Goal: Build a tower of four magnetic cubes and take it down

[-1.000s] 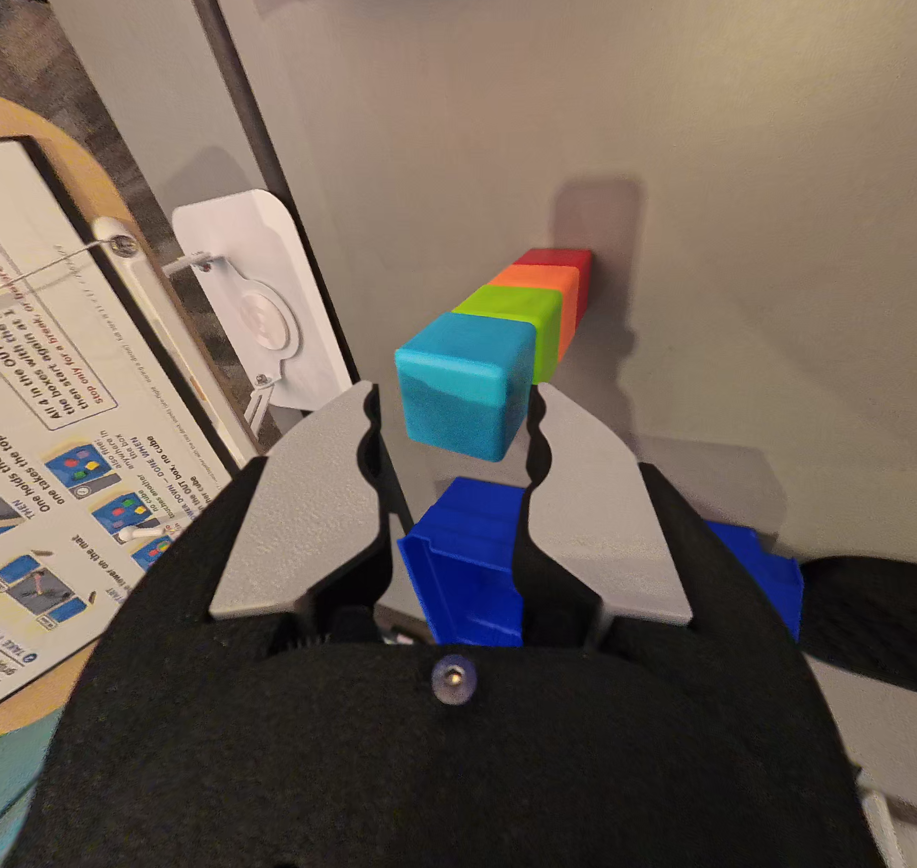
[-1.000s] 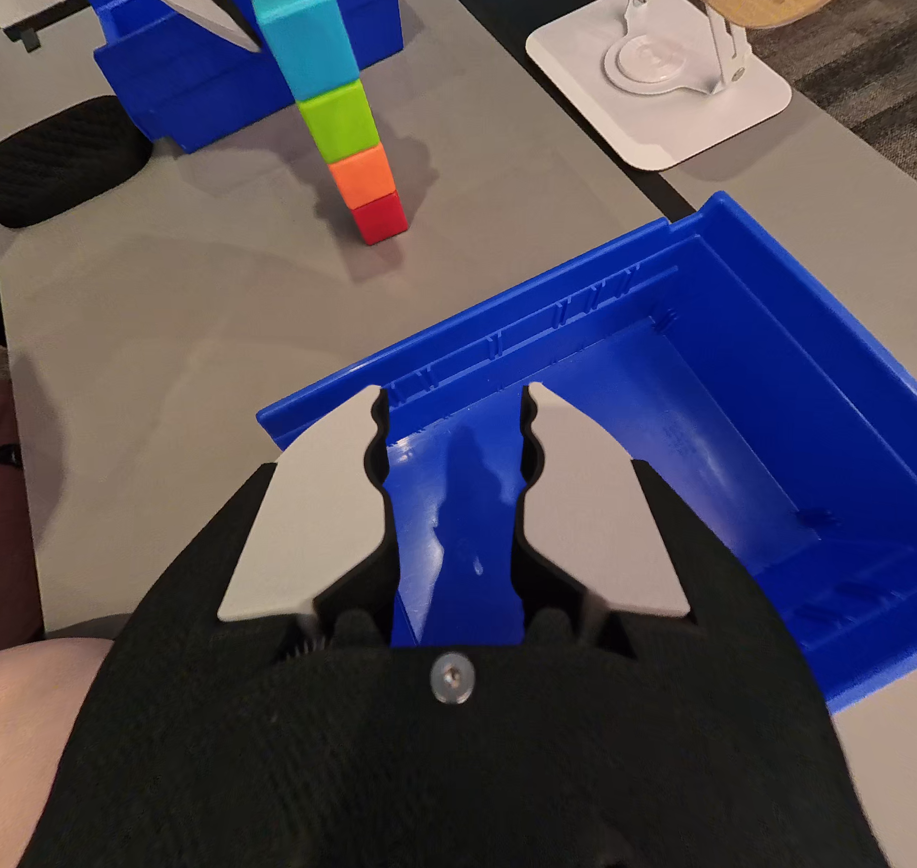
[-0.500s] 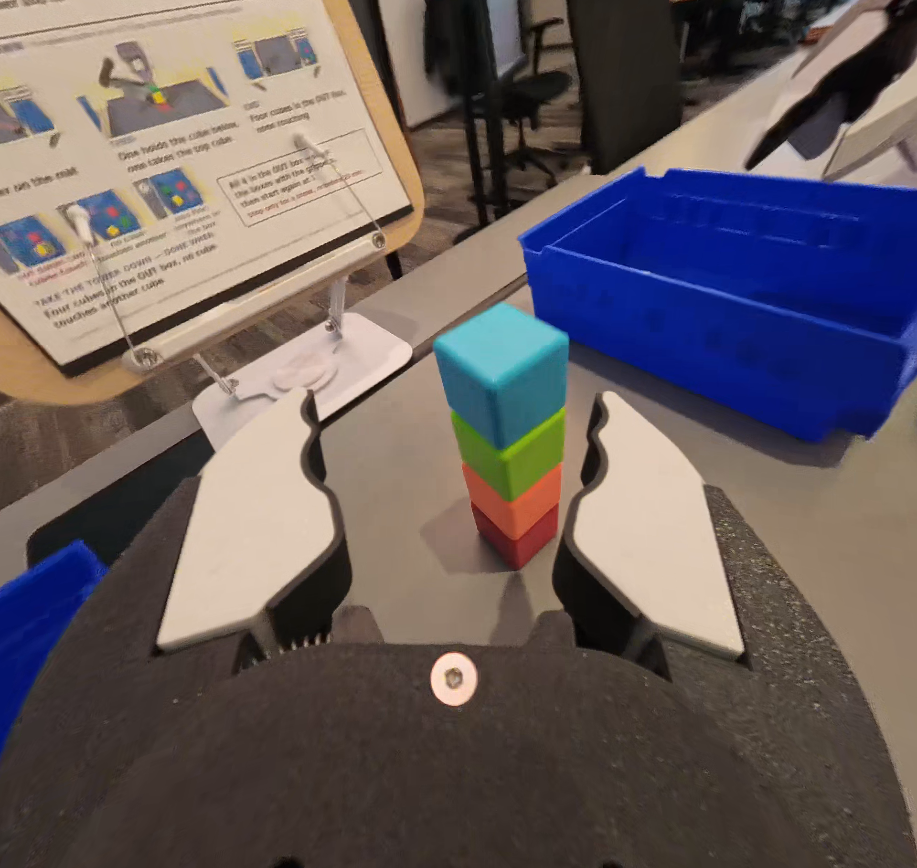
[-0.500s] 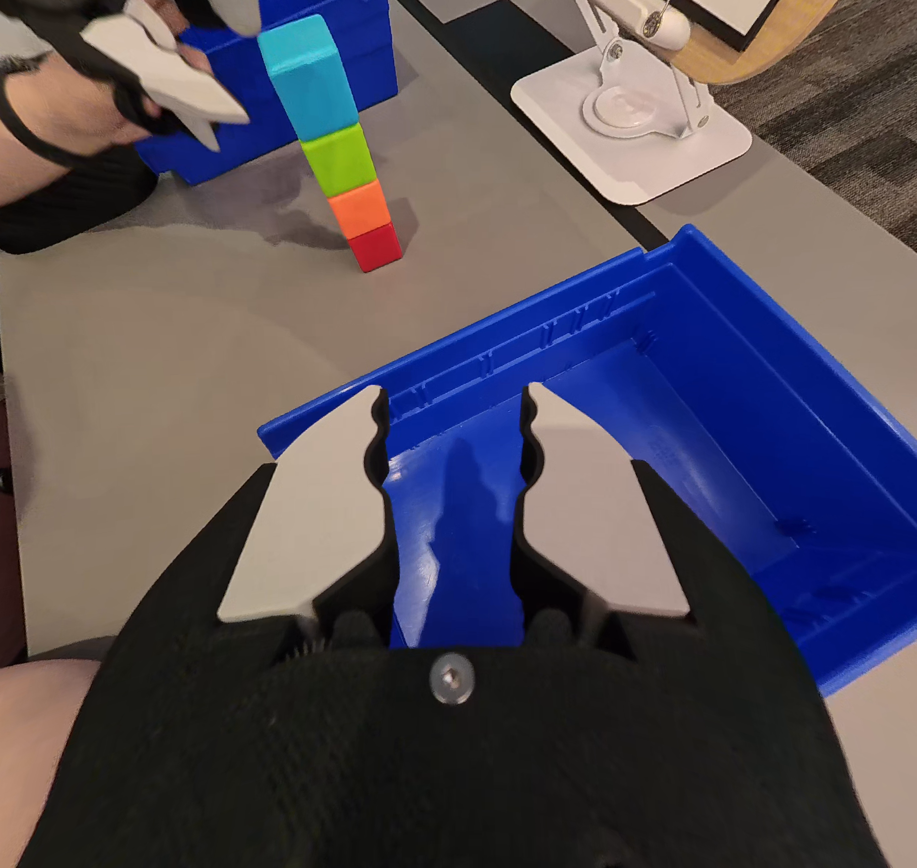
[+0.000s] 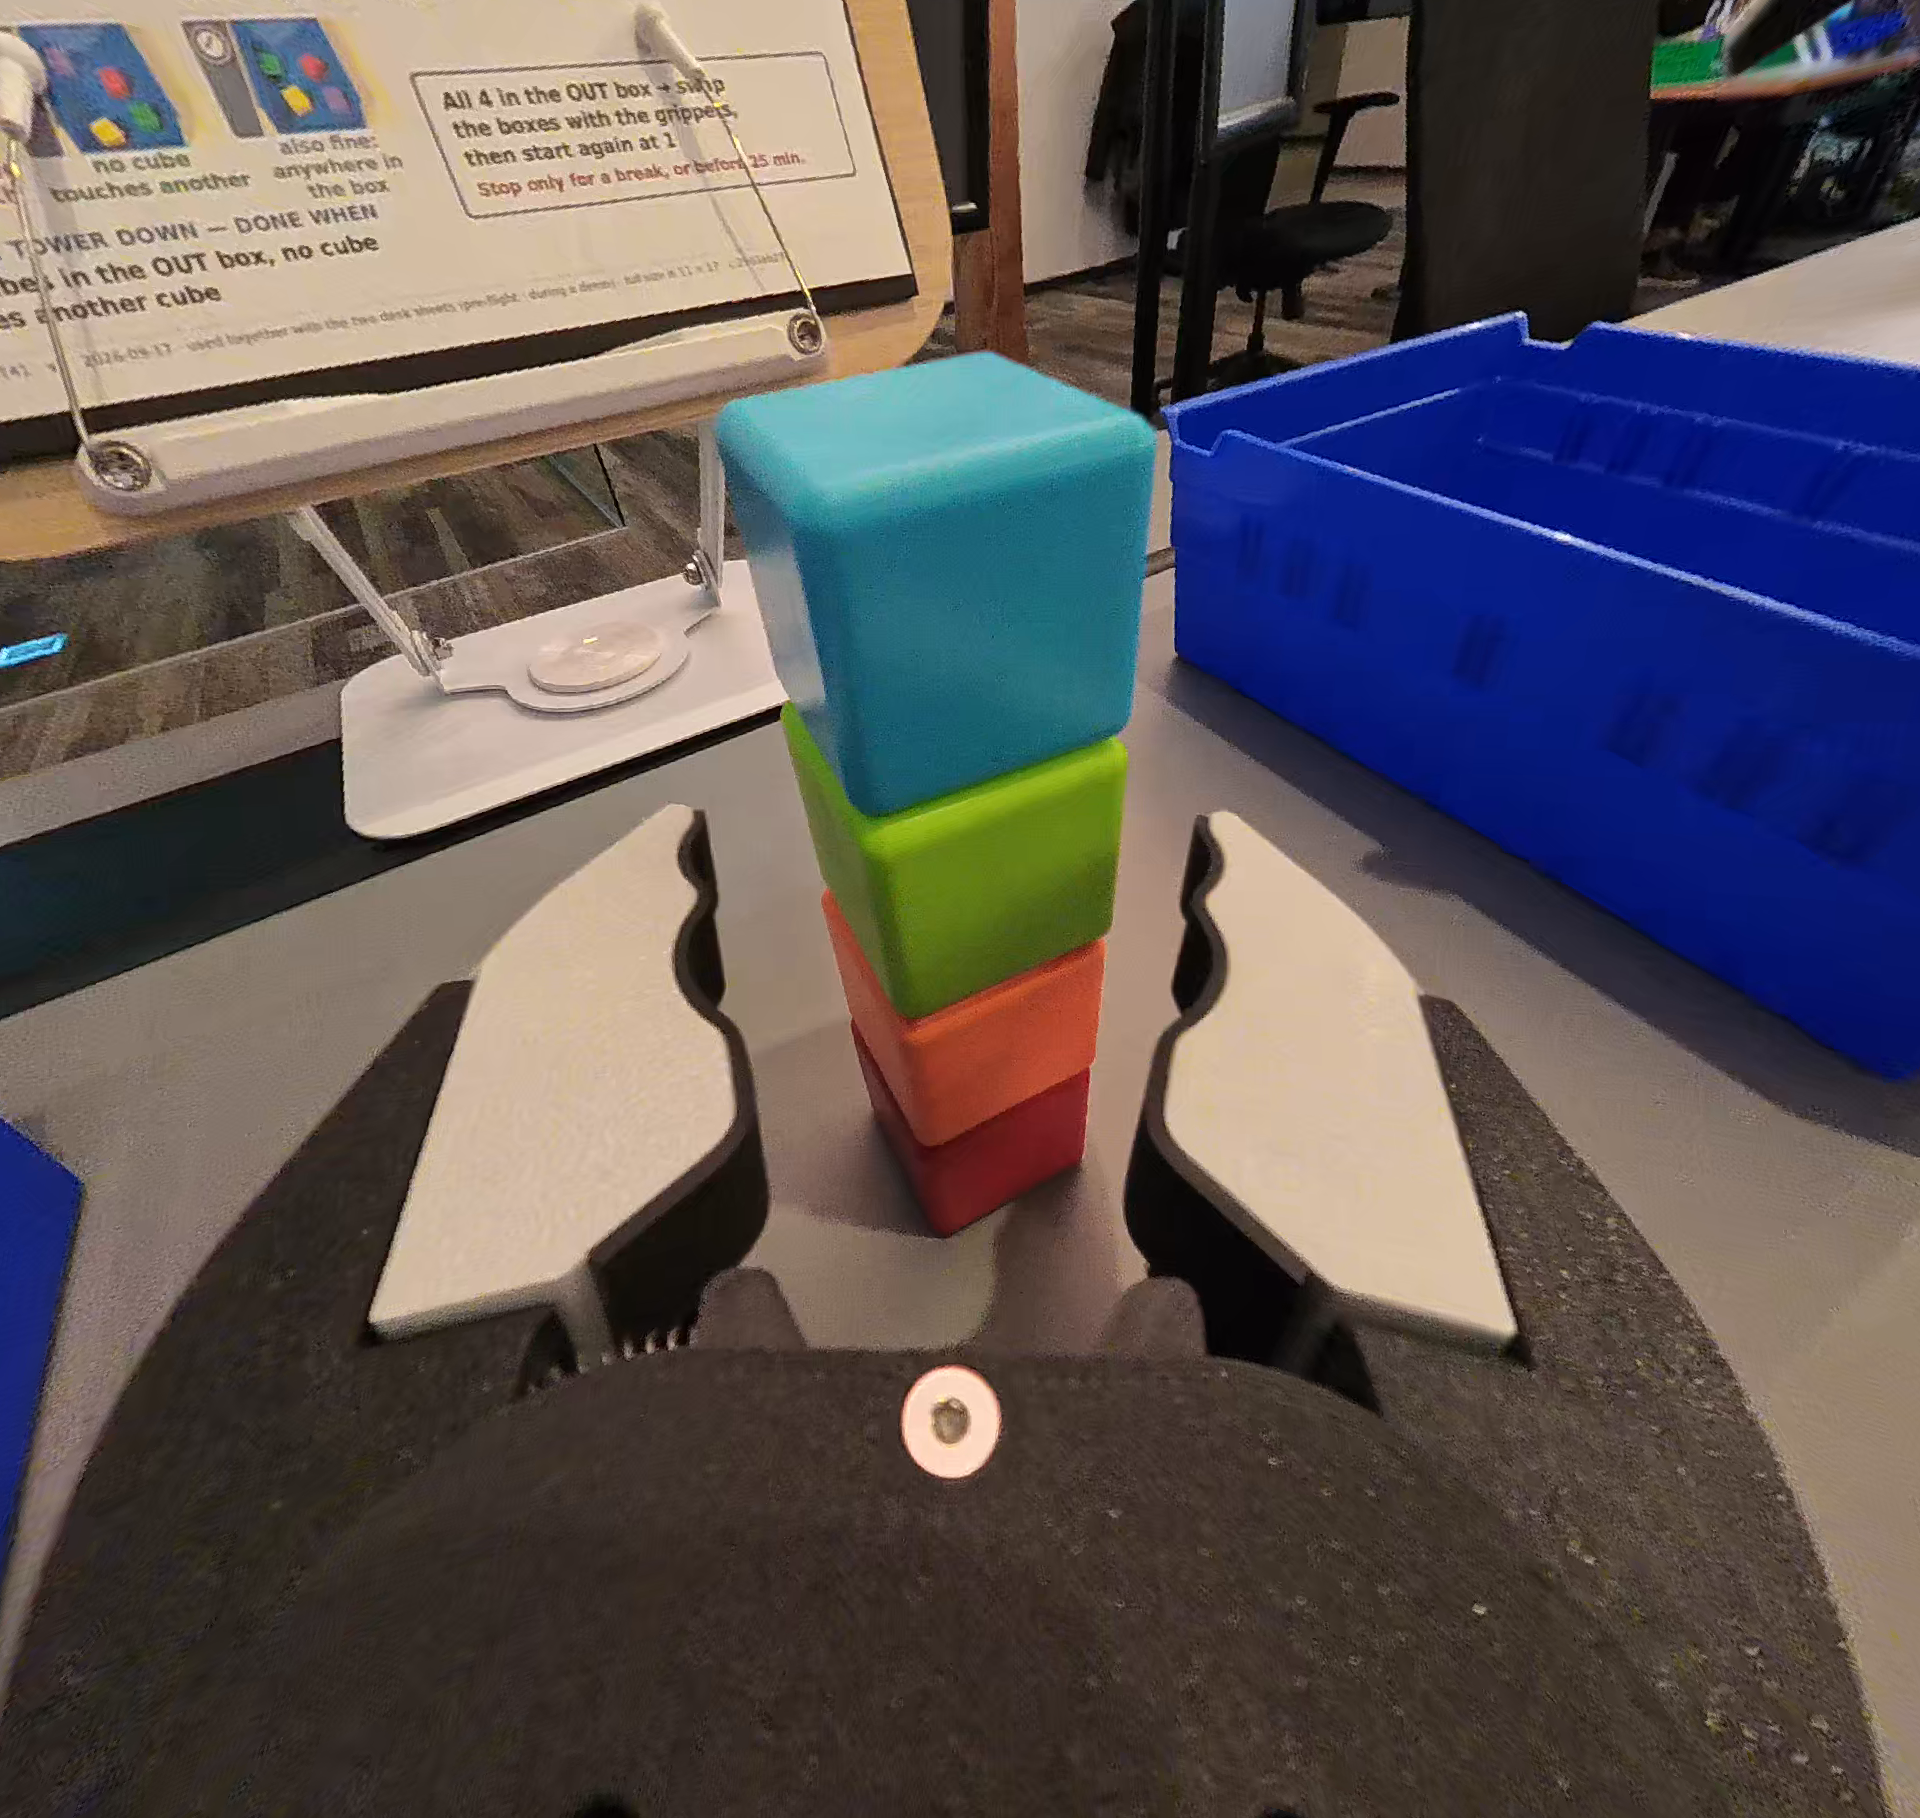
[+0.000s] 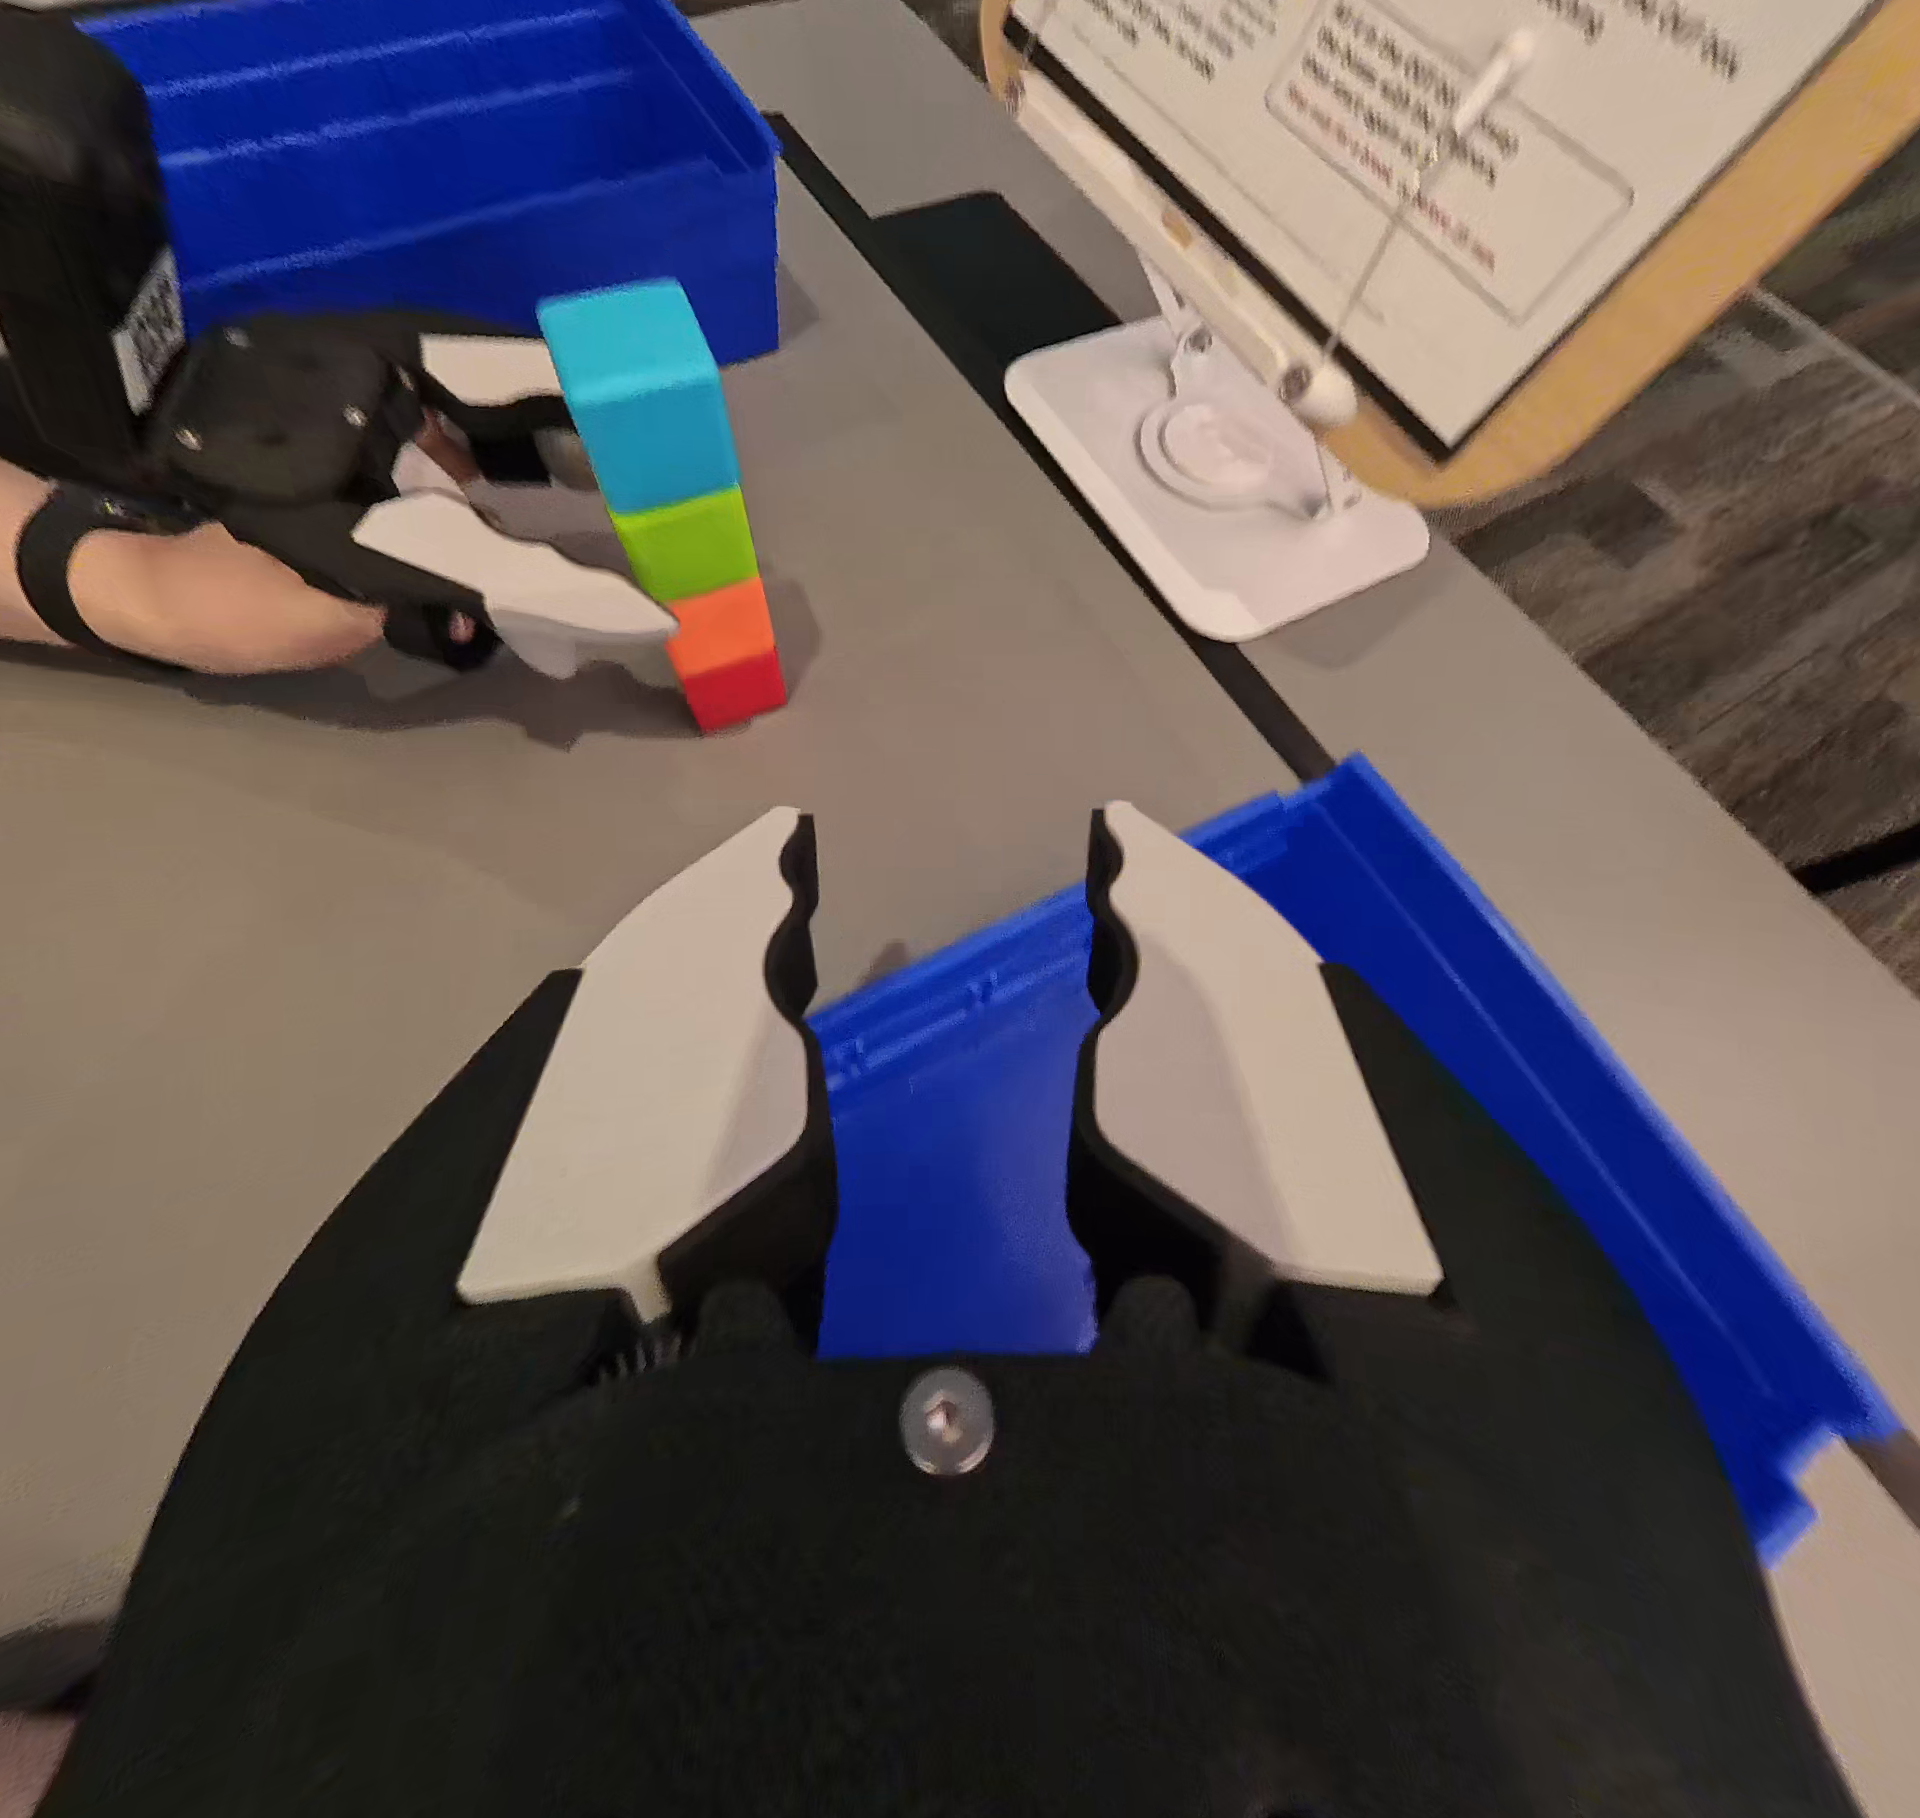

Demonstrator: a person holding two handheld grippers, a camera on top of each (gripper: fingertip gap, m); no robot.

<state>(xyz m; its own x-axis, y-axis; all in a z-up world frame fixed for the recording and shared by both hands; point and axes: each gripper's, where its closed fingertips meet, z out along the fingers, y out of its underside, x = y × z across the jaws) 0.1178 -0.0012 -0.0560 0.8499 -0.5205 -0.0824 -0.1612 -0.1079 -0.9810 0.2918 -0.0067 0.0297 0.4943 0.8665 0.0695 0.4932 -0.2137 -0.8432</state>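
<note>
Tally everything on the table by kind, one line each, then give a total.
Magnetic cubes, stacked in one tower: 4 – teal plastic cube, green plastic cube, orange plastic cube, red plastic cube
Blue plastic bins: 2 – one, another
White stand with instruction board: 1
Handheld grippers: 2 – left gripper, right gripper
Total: 9

- Instruction sheet (image 5: 447,137) clipped to a wood-edged board on a white stand (image 5: 540,719): plenty of readable black print in short blocks, small headings, a framed box with a red line at its bottom, tiny fine print along the lower edge, and little coloured pictures.
- Same sheet in the right wrist view (image 6: 1455,106), too blurry to read.
- Small black-and-white code sticker (image 6: 154,329) on the left gripper (image 6: 608,511) body, not legible.
</note>
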